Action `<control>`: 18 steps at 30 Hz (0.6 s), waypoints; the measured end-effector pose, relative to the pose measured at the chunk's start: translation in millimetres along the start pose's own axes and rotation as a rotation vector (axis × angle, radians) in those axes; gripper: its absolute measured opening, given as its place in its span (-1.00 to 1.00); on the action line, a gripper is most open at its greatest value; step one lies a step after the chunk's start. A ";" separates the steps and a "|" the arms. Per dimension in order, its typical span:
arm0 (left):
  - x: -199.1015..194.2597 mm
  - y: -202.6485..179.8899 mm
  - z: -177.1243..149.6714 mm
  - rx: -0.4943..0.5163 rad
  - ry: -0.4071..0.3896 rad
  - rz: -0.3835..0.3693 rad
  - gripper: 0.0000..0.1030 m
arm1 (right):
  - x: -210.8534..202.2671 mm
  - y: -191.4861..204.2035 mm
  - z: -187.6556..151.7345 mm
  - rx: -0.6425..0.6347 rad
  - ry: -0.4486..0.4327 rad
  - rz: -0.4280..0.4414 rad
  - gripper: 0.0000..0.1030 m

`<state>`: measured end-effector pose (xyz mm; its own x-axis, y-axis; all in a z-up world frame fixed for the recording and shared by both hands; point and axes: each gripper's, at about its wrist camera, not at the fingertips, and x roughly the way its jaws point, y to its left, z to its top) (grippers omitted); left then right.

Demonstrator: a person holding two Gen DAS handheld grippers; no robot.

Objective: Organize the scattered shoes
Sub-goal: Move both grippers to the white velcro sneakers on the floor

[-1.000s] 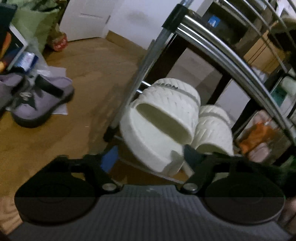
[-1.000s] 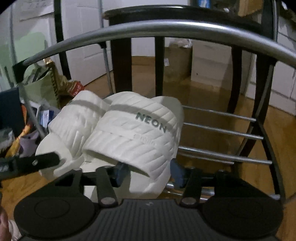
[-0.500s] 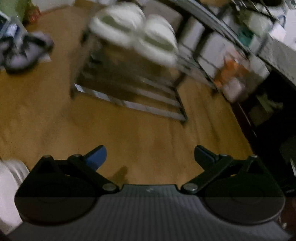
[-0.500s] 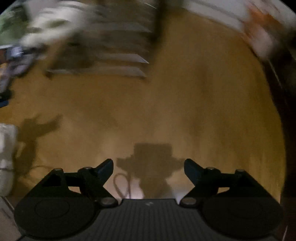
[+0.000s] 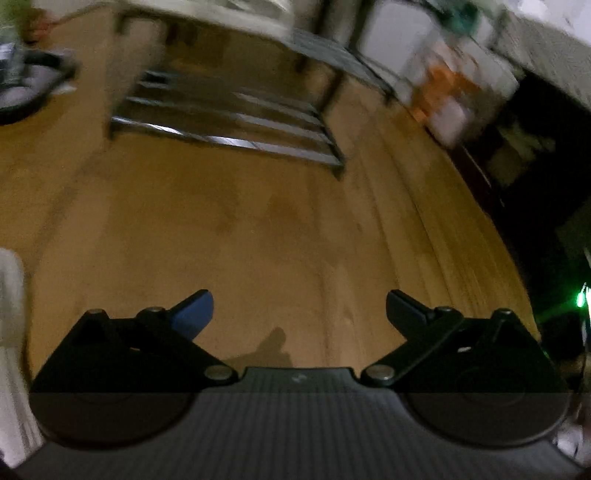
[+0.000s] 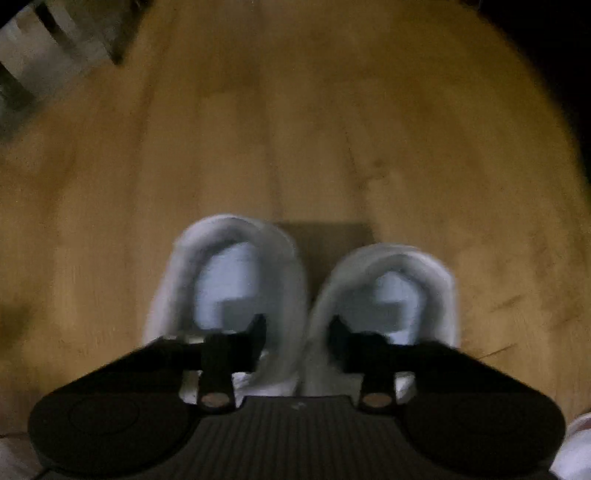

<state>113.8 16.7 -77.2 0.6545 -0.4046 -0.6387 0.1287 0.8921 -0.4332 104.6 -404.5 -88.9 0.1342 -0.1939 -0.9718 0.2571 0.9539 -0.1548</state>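
In the right wrist view, a pair of white shoes stands side by side on the wood floor, the left shoe (image 6: pixel 225 280) and the right shoe (image 6: pixel 391 291). My right gripper (image 6: pixel 297 330) has one finger inside each shoe opening, jaws closed on the two inner walls between them. My left gripper (image 5: pixel 297 310) is open and empty above bare floor. The metal shoe rack (image 5: pixel 229 110) stands farther off, with blurred white slippers (image 5: pixel 236 14) on its upper tier. A grey shoe (image 5: pixel 29 88) lies at the far left.
Storage boxes and bags (image 5: pixel 450 88) line the right side beyond the rack. A dark area (image 5: pixel 546 184) lies at the right edge. A corner of the rack (image 6: pixel 48 55) shows top left in the right wrist view.
Both grippers pulled back from the rack and the white slippers. The right gripper swung down over the white shoe pair and closed from wide open onto their inner walls. The left stayed open.
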 end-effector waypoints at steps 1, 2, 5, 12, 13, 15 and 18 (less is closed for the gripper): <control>-3.7 1.4 0.9 -0.001 -0.015 0.009 0.96 | -2.2 8.0 3.4 0.001 -0.016 0.020 -0.55; -7.7 2.7 2.5 0.000 -0.024 0.019 0.96 | -5.5 14.4 8.5 0.022 -0.031 0.072 -0.55; -20.7 8.5 8.9 -0.003 -0.043 0.050 0.96 | -13.3 41.6 23.2 0.005 -0.045 0.152 -0.55; -26.6 13.6 7.0 -0.037 -0.036 0.074 0.96 | -23.1 139.3 79.8 -0.142 -0.124 0.267 -0.38; -25.6 13.7 5.2 -0.038 -0.029 0.073 0.96 | -26.7 141.9 85.4 -0.138 -0.155 0.299 -0.28; -24.9 15.4 1.3 -0.046 -0.020 0.066 0.96 | -40.9 138.0 87.7 -0.141 -0.228 0.357 0.04; -22.4 20.6 -3.6 -0.070 -0.017 0.047 0.97 | -64.6 117.5 73.8 -0.167 -0.330 0.393 0.80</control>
<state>99.1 43.4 -74.1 0.6714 -0.3586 -0.6486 0.0457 0.8936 -0.4466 196.7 -296.8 -31.1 0.4900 0.1493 -0.8588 -0.0250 0.9872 0.1574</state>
